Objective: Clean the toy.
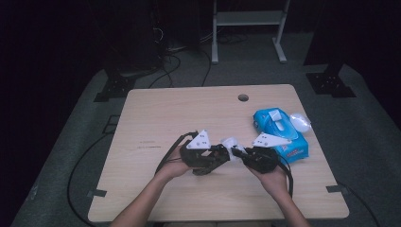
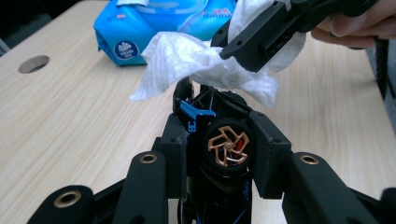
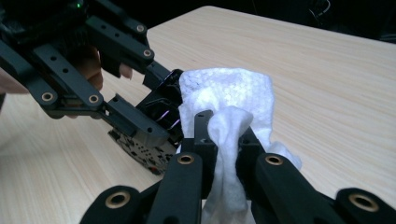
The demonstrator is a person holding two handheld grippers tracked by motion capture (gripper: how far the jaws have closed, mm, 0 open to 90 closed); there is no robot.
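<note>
the surface [image 1: 156, 118] lies bare across its whole left half and along the far edge, so a hand could pass there freely; a small round hole [image 1: 243, 98] sits near the far edge. on the right side a blue wipes pack [image 1: 279, 132] stands in the way, with a clear plastic lid [image 1: 300, 121] just beside it. the right claw [image 1: 240, 156] is close beside the pack, leaving little room between them. at the middle the left claw [image 1: 226, 153] meets the right one over a white wipe [image 1: 230, 143] and a small toy car [image 2: 224, 144], so no gap stays between the two. the near strip in front of the hands is open.
</note>
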